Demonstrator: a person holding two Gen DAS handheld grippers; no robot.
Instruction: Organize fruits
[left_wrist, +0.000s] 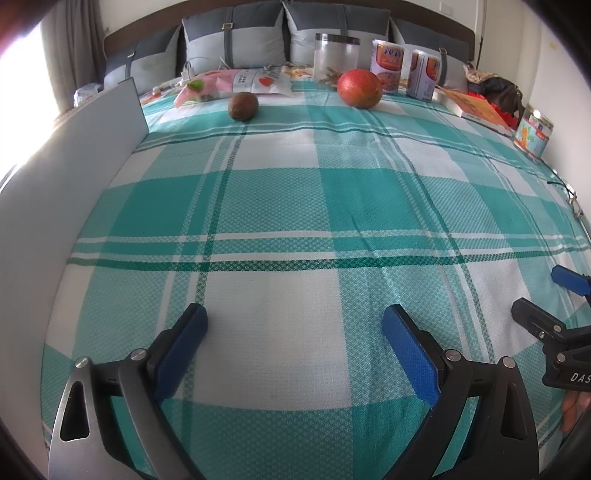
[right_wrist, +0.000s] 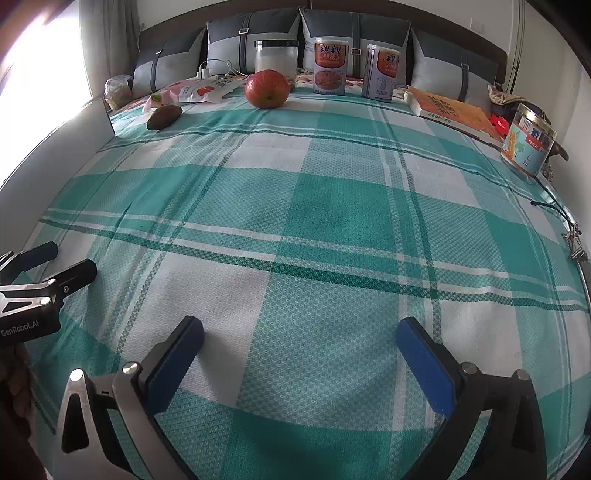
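Note:
A red-orange mango (left_wrist: 359, 88) (right_wrist: 266, 89) lies at the far side of the teal checked cloth (left_wrist: 295, 206) (right_wrist: 314, 221). A small brown fruit (left_wrist: 242, 106) (right_wrist: 164, 117) rests to its left. My left gripper (left_wrist: 295, 325) hovers low over the near part of the cloth, jaws wide open and empty. My right gripper (right_wrist: 300, 338) is likewise open and empty over the near cloth. Each gripper shows at the edge of the other's view, the right gripper (left_wrist: 543, 295) and the left gripper (right_wrist: 72, 258). Both fruits are far from the fingers.
Behind the fruits stand a clear jar (left_wrist: 335, 55) (right_wrist: 276, 55), two printed cans (left_wrist: 386, 66) (right_wrist: 330, 66), a snack bag (left_wrist: 236, 85) (right_wrist: 195, 92), a book (left_wrist: 476, 107) (right_wrist: 454, 110) and a small printed jar (left_wrist: 533, 133) (right_wrist: 526, 144). A grey board (left_wrist: 74, 177) lines the left edge. Pillows sit at the back.

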